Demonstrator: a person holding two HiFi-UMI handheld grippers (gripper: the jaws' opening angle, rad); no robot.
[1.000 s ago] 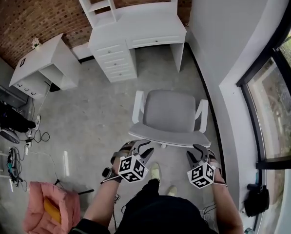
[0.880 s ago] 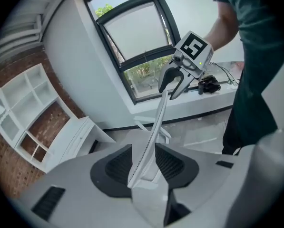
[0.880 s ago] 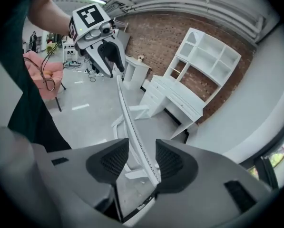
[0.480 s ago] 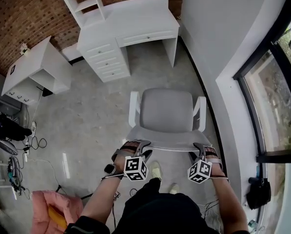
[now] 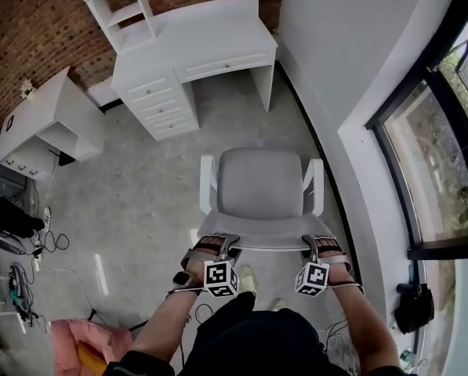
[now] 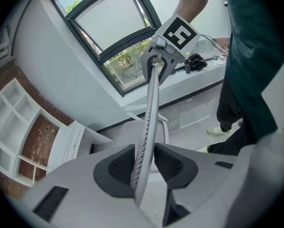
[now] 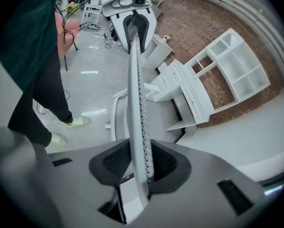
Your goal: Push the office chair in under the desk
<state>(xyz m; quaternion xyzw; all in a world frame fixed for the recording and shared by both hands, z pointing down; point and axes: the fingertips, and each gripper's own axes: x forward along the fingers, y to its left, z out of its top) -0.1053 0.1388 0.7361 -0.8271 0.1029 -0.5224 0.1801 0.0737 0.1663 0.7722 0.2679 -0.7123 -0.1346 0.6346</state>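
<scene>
A grey concrete floor [image 5: 139,186] runs up to a brick wall [image 5: 38,22] in this home-office corner, where the white worktop [image 5: 194,41] stands with its knee space open. The office chair [image 5: 261,182] sits well apart from it, seat facing the gap, with bare floor between the two. The push looks barely begun: the chair is roughly lined up with the opening, a little to its right, and all of the travel under the worktop remains to be done. The person stands directly behind the chair, both forearms reaching forward and down, marker cubes turned upward. The left claw [image 5: 223,243] is at the left end of the backrest's top edge [image 5: 265,240] and the right claw [image 5: 312,245] at the right end. Each claw's jaws are closing with that thin perforated edge between the pads, which appear to press on it from either side. A large window [image 5: 437,155] lines the wall to the right
</scene>
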